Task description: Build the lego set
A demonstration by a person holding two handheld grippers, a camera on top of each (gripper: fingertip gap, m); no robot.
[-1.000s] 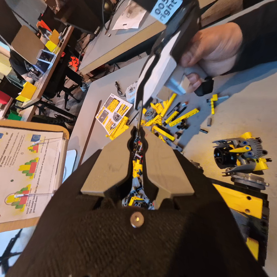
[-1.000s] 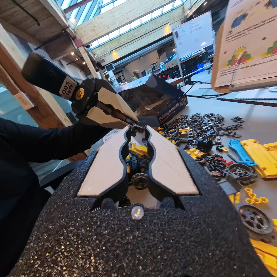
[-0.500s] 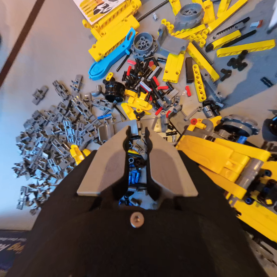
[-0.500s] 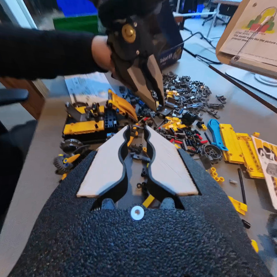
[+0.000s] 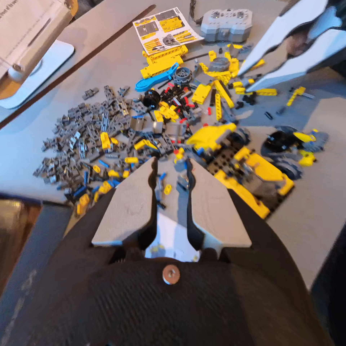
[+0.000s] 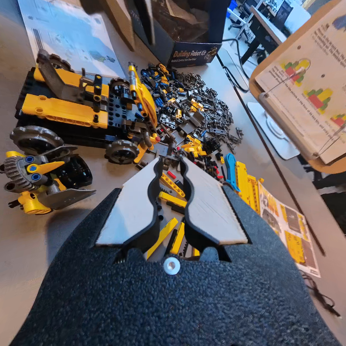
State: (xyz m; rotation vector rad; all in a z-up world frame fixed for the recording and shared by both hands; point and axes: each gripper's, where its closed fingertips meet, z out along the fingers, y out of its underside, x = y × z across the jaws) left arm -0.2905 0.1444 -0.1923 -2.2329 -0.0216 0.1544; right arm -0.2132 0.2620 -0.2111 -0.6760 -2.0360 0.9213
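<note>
Left wrist view: left gripper (image 5: 171,163) held parted, empty, over loose bricks (image 5: 89,131); right gripper (image 6: 170,160) parted too, half-built vehicle (image 6: 74,110) at ten o'clock.

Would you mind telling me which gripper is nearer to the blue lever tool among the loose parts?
Right. The right gripper hovers over the yellow beams just beyond the blue lever tool. The left gripper hangs farther off, over the small grey and blue parts.

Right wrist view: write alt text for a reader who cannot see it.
The open right gripper hovers empty over loose yellow, grey and black building pieces on a grey table. A half-built yellow and black toy vehicle stands to its left, a blue tool to its right.
</note>
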